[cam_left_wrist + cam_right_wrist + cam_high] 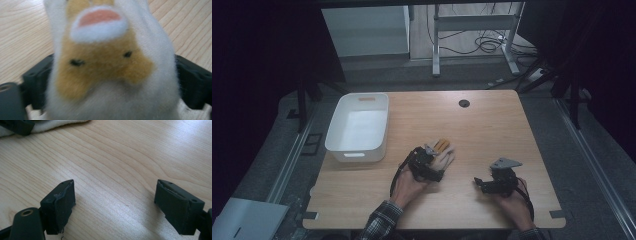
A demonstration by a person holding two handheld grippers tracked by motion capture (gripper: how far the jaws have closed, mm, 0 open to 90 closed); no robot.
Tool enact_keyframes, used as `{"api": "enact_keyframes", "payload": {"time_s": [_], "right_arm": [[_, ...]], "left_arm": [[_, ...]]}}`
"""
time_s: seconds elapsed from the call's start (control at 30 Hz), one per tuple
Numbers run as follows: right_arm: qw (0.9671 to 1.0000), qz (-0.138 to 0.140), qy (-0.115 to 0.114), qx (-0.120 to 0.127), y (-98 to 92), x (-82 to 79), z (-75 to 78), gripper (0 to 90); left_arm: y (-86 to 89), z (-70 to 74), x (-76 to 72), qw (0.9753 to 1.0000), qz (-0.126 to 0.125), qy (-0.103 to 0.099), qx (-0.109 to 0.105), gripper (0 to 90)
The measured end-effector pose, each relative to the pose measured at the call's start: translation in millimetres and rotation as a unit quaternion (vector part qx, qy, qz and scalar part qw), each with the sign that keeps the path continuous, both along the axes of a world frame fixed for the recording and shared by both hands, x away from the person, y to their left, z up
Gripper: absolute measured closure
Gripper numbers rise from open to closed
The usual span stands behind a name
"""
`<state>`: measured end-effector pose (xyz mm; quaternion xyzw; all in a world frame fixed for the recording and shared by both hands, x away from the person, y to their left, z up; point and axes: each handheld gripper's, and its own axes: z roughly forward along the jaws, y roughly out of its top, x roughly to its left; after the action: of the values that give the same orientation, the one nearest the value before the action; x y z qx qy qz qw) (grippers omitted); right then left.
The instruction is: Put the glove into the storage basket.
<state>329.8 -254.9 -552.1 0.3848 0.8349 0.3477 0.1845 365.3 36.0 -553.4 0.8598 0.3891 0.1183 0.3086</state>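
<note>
Plush toy (110,67): soft, white and orange-tan, with two small dark eyes and a pink patch ringed in white; it lies on the wooden table (492,130) near the middle, just right of the white bin (358,129).
Left gripper (428,162): its black jaws sit on either side of the toy's body, pressed into the fur in the left gripper view, so it is clamped on the toy; the toy rests low against the tabletop.
Right gripper (122,202): jaws spread wide apart with bare wood between them, holding nothing; it sits close to the table surface, to the right of the toy and apart from it.
White bin: rectangular, with handle slots, at the table's left edge; its inside looks bare.
Table: light wood grain, with a round dark cable hole (464,103) near the far edge.
Person: a plaid sleeve (382,220) shows on the left forearm at the bottom of the high view.
</note>
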Motion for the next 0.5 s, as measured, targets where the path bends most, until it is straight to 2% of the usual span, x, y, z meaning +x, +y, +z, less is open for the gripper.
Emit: {"api": "enact_keyframes", "payload": {"time_s": [0.23, 0.37, 0.5], "right_arm": [[1.0, 0.0, 0.0, 0.0, 0.0, 0.0, 0.0, 17.2], [1.0, 0.0, 0.0, 0.0, 0.0, 0.0, 0.0, 17.2], [1.0, 0.0, 0.0, 0.0, 0.0, 0.0, 0.0, 17.2]], "left_arm": [[4.4, 5.5, -3.1, 1.0, -0.007, 0.002, -0.001, 36.1], [4.3, 7.7, -4.1, 0.9999, -0.011, 0.007, 0.003, 44.3], [6.5, 8.4, -3.8, 0.9997, -0.013, 0.016, -0.012, 51.0]]}}
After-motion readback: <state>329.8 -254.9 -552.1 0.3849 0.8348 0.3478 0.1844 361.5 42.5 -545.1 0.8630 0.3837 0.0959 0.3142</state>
